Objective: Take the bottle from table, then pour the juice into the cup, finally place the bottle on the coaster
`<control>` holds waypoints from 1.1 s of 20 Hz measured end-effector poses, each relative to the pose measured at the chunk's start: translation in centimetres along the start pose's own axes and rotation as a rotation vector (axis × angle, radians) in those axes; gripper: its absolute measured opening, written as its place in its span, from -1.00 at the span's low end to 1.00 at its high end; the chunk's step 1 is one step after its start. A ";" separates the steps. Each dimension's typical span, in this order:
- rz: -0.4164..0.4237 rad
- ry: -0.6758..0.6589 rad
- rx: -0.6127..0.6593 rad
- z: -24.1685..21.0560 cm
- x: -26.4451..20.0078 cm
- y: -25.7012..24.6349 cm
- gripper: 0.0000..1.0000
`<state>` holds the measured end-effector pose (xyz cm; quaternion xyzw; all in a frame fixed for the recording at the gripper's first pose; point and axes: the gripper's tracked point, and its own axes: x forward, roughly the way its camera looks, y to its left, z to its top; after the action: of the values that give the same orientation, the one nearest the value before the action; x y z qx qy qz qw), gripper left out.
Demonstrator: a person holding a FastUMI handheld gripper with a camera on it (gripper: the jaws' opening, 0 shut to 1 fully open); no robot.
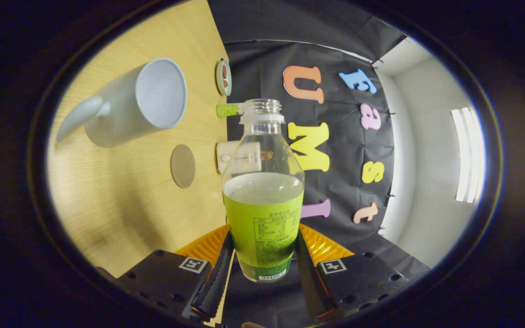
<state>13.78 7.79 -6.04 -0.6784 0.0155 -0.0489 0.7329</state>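
We note the gripper [264, 255] clamped on the bottle [263, 196]: both black ribbed fingers [217, 273] press against the lower sides of the green label, one on each side. The bottle stands out straight ahead along the fingers, mouth pointing away from us. Its cap is off; we see bare threads at the open neck. Green juice fills the lower part up to just above the label's top edge, with the clear shoulder above it empty.

We take the bottle as our landmark. The whole scene sits rotated, so the wooden table [121, 200] spreads to the left of the bottle as a tilted plane. The cup [135, 102], pale grey with a handle, sits on that table well off from the bottle's neck, its open mouth facing toward the bottle; the inside looks empty. Between cup and bottle, nearer the bottle's shoulder, lies a flat round brown coaster [182, 166], bare. Just beside the bottle's mouth we see a small green object [227, 110] at the table edge; we cannot tell what it is. Behind the bottle's clear shoulder a white boxy item [239, 156] shows partly through the plastic. Farther beyond the neck, a small round disc [223, 77] rests at the table's edge.
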 end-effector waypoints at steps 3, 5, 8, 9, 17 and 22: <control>-0.011 -0.012 -0.030 0.2 0.2 -0.3 0.50; -0.015 -0.021 -0.043 0.6 0.2 -0.4 0.50; -0.030 -0.040 -0.085 1.0 0.0 -1.0 0.50; -0.028 -0.044 -0.095 1.0 0.1 -0.9 0.50; -0.050 -0.062 -0.174 1.5 0.4 -1.9 0.50; -0.061 -0.068 -0.203 1.7 0.3 -2.6 0.50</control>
<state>14.12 9.23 -3.31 -0.7504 -0.0252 -0.0461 0.6589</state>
